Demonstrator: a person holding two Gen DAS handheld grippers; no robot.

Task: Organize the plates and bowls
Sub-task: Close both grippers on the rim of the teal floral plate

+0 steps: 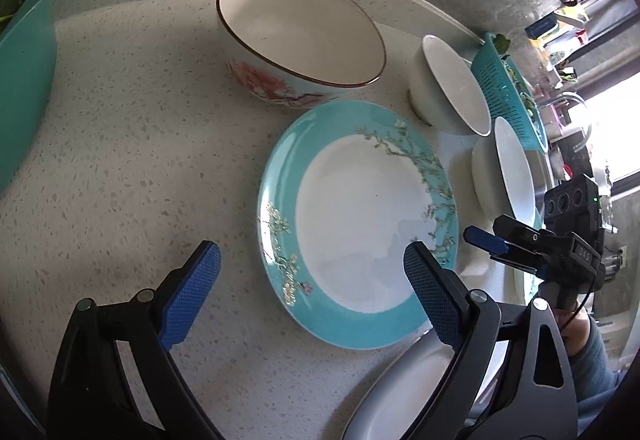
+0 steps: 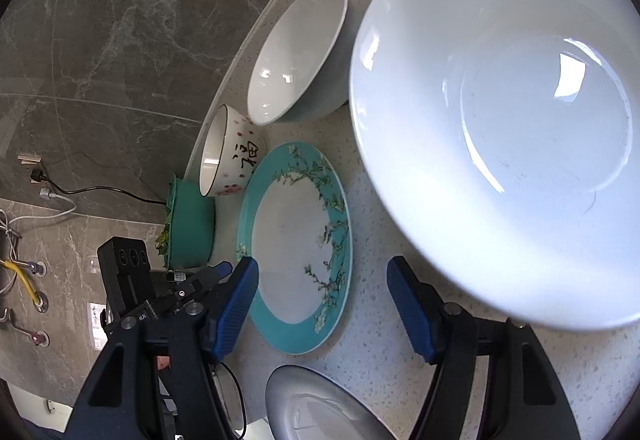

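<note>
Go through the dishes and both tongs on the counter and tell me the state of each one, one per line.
Teal-rimmed floral plate: flat on the counter, empty, ungripped.
Large bowl with red blossom print: upright, empty.
Small white bowl: upright, empty.
Big white bowl: upright, empty, ungripped.
Grey plate: flat, at the near edge.
Teal slotted basket: holds greens.
Left tongs: open, holding nothing.
Right tongs: open, holding nothing.

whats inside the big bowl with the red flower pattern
Nothing shows inside the flowered bowl: the left wrist view shows a bare cream interior down most of its far wall. The near rim hides the very bottom, so a small item there cannot be ruled out.
</note>
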